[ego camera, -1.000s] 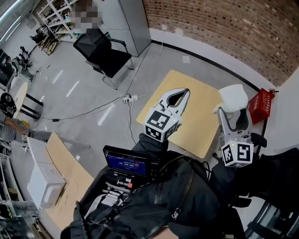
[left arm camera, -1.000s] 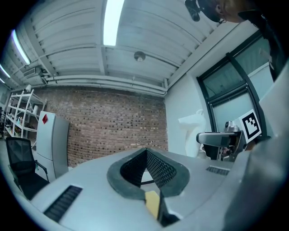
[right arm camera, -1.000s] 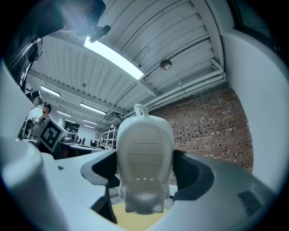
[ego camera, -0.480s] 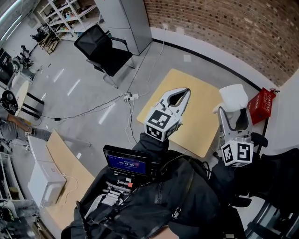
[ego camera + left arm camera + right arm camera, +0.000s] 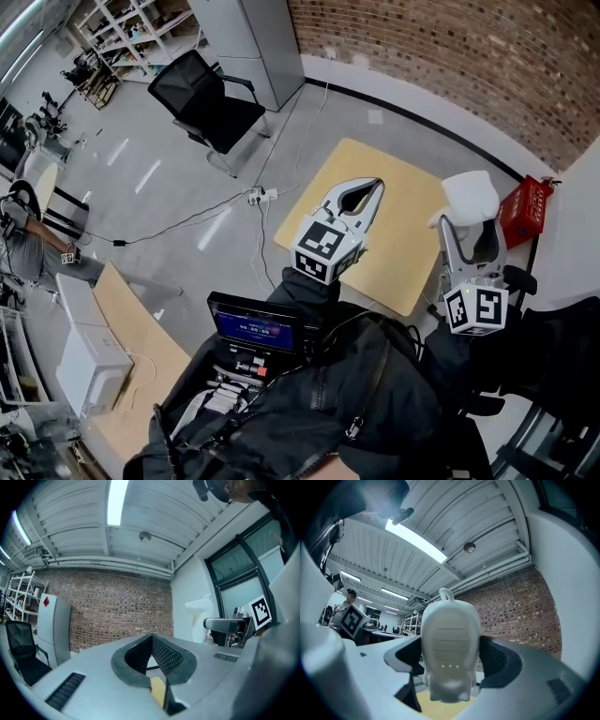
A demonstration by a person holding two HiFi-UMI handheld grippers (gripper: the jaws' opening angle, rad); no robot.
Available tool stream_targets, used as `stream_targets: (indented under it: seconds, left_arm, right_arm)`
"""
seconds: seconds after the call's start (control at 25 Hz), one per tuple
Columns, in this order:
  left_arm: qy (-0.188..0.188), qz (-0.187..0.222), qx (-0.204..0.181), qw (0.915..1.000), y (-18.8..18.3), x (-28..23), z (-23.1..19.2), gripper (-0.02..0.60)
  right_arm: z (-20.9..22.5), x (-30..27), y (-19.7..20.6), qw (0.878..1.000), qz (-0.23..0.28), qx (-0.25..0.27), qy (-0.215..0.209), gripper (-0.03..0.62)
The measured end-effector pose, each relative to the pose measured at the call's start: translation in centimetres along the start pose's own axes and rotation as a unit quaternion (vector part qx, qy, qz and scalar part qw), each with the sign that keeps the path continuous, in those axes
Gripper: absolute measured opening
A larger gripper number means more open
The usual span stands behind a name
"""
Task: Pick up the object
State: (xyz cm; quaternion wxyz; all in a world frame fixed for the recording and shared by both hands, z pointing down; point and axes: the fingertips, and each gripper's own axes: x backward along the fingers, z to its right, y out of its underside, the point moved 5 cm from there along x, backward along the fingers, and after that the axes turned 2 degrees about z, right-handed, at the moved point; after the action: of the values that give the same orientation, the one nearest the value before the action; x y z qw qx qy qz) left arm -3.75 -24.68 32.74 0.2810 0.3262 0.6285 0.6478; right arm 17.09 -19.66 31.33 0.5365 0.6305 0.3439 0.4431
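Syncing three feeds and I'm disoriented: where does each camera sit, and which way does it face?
Head view: on the person's head, facing steeply down at left gripper, right gripper, dark jacket, tan table.
Left gripper view: on that gripper, looking along its closed jaws toward the brick wall.
Right gripper view: on that gripper, looking past the clamped white object at the ceiling.
Shared: all three show brick wall and white object.

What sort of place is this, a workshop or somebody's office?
Probably a lab or workshop-style office: a bare brick wall, metal storage shelves in the far corner, a black office chair, and a power strip with cables trailing across the grey floor.
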Motion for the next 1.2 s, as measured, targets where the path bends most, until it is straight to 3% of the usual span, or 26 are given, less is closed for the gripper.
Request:
stream_targets:
  seconds: [1.2]
  left_arm:
    - [0.005,-0.003,0.003,1.0000,0.36,-0.11,0.25,-0.002]
  right_arm:
    - [-0.46,0.01,-0.01,1.000,0.006,0.002,-0.007,0.404]
